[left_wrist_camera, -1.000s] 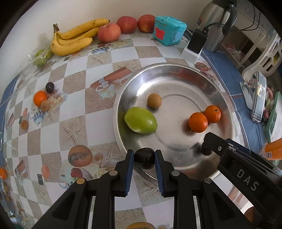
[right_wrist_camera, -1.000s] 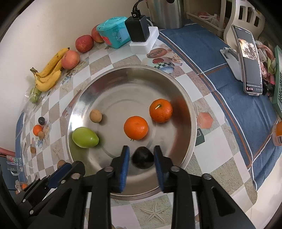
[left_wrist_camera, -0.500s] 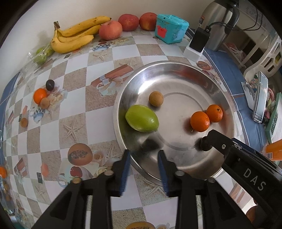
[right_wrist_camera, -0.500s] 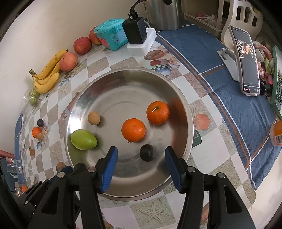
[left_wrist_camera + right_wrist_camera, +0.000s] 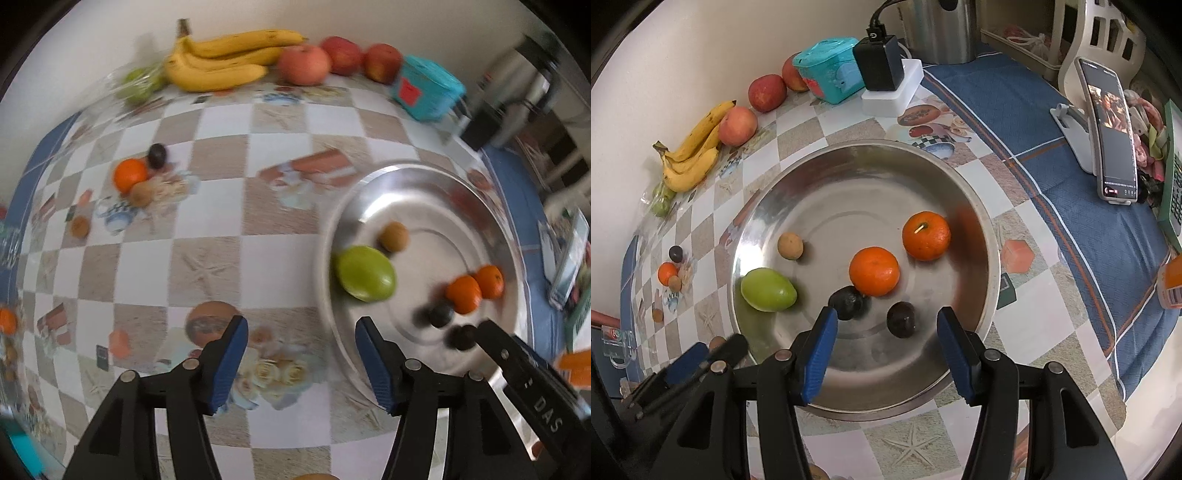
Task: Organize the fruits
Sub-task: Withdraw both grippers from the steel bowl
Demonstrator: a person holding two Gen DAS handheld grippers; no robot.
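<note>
Both my claws, left (image 5: 301,354) and right (image 5: 884,345), had just opened, empty; the plums (image 5: 901,319) inside the tray (image 5: 979,221) could roll.

Black tongs (image 5: 884,347) w/ blue pads (image 5: 820,350), silver screws.

left-wrist view smeared with blur | dark fruit (image 5: 461,336) half behind right gripper's finger (image 5: 496,343) | orange fruit (image 5: 6,320) cut at left edge
</note>
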